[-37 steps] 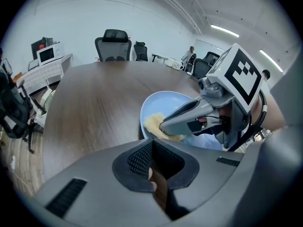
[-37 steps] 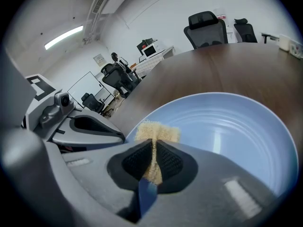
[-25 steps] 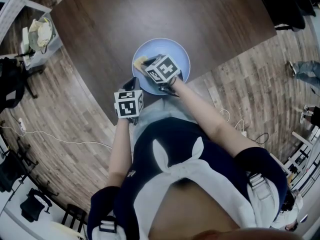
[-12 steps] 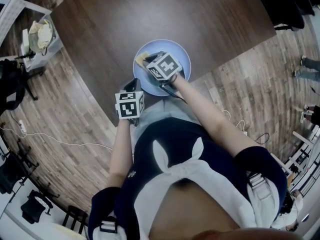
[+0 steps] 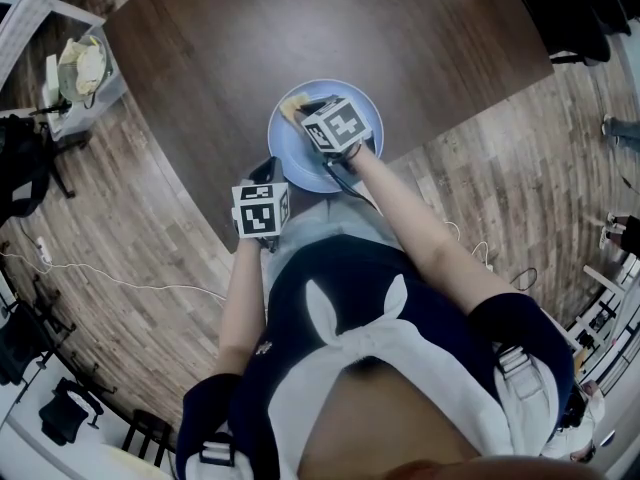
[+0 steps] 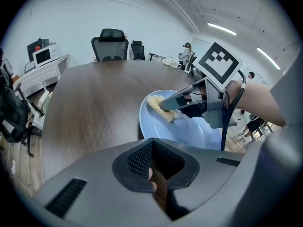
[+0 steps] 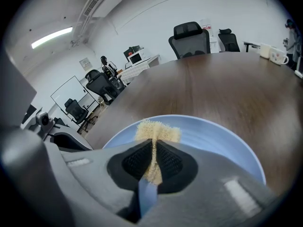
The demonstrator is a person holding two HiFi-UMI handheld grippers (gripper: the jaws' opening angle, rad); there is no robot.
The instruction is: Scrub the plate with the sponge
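On the plate (image 5: 300,164)'s far-left part, the right gripper (image 5: 303,109) pinches the sponge (image 5: 292,105). Beside the plate's near-left rim the left gripper (image 5: 265,167) hangs, its jaws seemingly pressed together.

We look down on a dark wooden table (image 5: 300,28) with a rounded near edge, standing on a floor (image 5: 130,228) of pale wood planks. A thin white cable (image 5: 150,284) trails over the floor at the left. Beyond the table's far edge we see black office chairs (image 6: 112,42), white walls (image 6: 71,13) and long ceiling light strips (image 6: 221,29). A microwave (image 6: 43,56) sits on a white side counter (image 6: 40,77). White mugs (image 7: 273,54) stand at the table's far edge, and a whiteboard (image 7: 71,98) stands further off.
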